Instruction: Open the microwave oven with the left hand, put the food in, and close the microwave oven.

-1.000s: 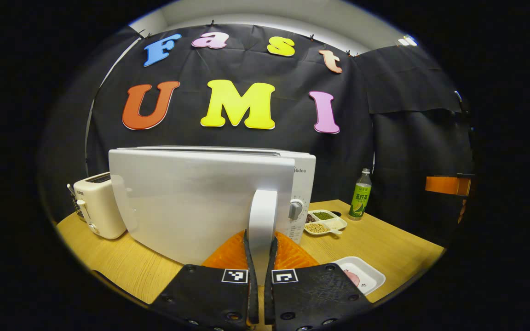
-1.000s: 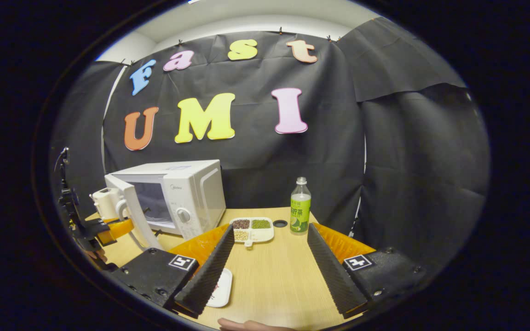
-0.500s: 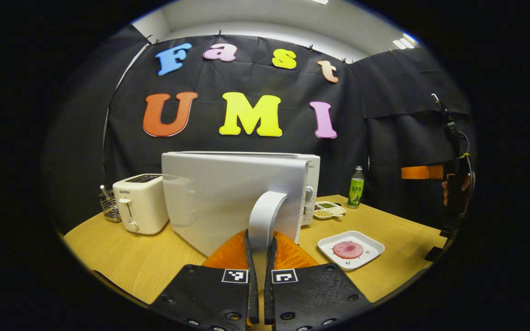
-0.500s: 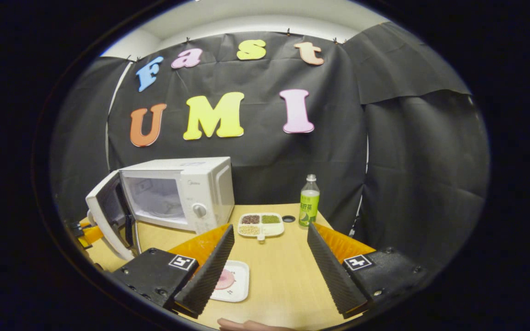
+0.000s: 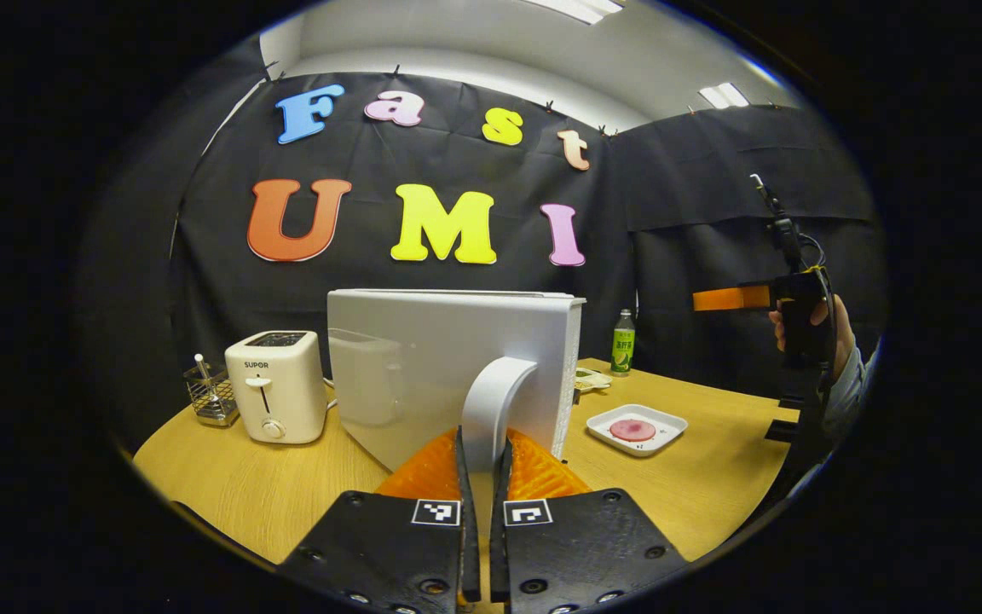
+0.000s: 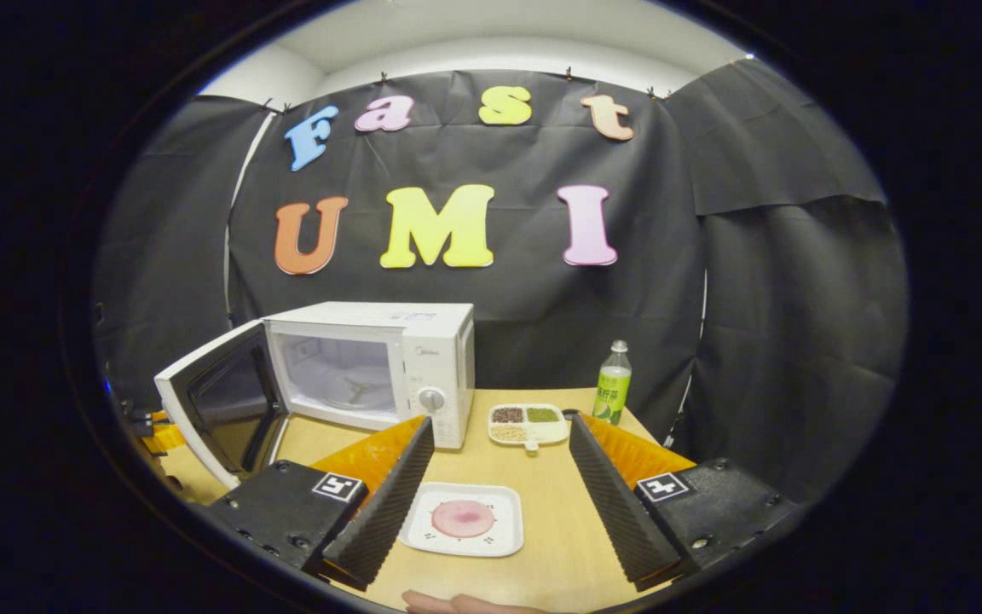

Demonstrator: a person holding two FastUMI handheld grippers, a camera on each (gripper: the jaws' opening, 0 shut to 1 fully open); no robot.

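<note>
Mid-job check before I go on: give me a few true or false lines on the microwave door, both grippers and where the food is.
1. The microwave door stands open. True.
2. The left gripper is shut on the door handle. True.
3. The right gripper holds the plate. False: its fingers are spread wide above the plate.
4. The pink food is inside the microwave. False: it lies on the plate on the table.
5. A green bottle stands to the right of the microwave. True.
</note>
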